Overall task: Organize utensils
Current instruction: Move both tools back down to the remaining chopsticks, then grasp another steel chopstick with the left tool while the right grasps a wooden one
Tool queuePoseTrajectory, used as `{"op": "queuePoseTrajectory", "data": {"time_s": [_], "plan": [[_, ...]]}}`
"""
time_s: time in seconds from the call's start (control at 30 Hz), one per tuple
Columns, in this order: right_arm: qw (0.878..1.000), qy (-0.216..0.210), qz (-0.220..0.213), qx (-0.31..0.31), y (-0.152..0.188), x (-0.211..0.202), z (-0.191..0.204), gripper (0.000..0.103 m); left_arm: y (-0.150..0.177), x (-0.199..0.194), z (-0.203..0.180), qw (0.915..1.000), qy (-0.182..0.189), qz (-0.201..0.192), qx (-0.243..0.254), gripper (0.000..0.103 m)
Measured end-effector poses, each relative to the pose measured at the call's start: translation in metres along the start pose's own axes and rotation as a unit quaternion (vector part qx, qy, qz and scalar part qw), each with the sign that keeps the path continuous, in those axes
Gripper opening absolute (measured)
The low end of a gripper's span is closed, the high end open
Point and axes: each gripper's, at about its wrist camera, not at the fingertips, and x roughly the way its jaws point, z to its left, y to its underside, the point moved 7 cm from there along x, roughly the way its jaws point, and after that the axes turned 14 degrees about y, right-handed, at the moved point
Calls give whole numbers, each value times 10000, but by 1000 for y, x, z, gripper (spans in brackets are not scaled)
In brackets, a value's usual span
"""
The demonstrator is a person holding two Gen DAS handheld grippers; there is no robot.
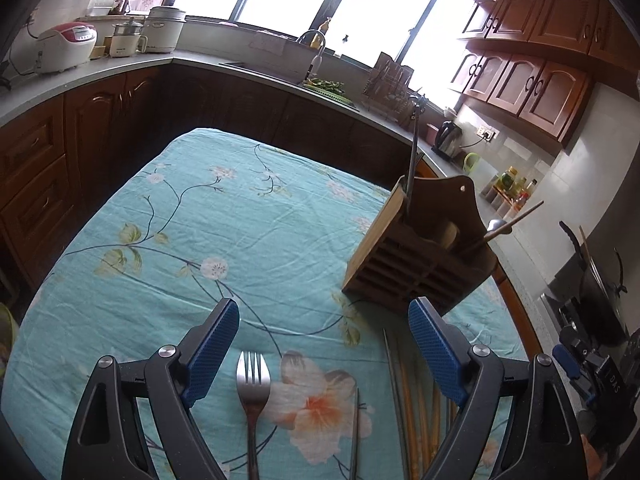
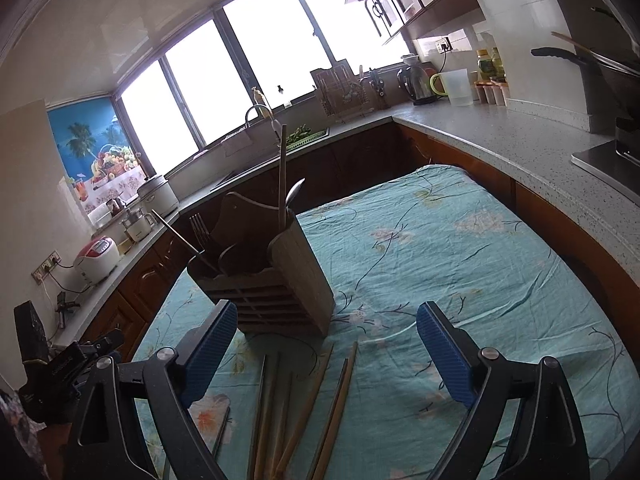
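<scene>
With your left gripper [image 1: 324,344] and right gripper [image 2: 326,348] both spread wide and empty, lower the left squarely over the fork [image 1: 252,396] lying on the table [image 1: 180,220], pinch its handle, then lift toward the wooden holder [image 1: 416,256] beyond.

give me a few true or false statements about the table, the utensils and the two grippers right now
1. The left gripper holds the fork. False: its jaws are open and the fork lies on the tablecloth.
2. The wooden holder already has utensils in it. True.
3. The right gripper is open. True.
4. All chopsticks are in the holder. False: several lie loose on the cloth.
</scene>
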Motion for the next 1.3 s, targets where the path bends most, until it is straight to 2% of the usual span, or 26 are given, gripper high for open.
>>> {"op": "queuePoseTrajectory", "data": {"time_s": [0.2,0.47,0.63,0.7,0.77,0.97,1.07,1.3], "plan": [[9998,29,181,-16,23,-5,-3,92,16,-8,3,9995,-72,294,-14,87],[9990,58,425,-81,34,4,-4,92,11,-8,-11,9985,-21,528,123,87],[9980,111,580,-236,39,15,0,79,14,8,-19,9970,42,745,180,85],[9971,114,706,-250,41,22,1,70,14,12,-22,9964,23,812,239,85],[9963,136,801,-291,42,28,1,65,12,20,-23,9958,26,876,278,84],[9937,138,1059,-339,44,51,3,46,10,42,-30,9930,107,1120,353,68],[9919,151,1209,-357,46,64,3,33,11,53,-30,9912,122,1270,363,61],[9892,178,1391,-415,51,81,4,28,17,86,-38,9863,137,1580,465,54]]}}
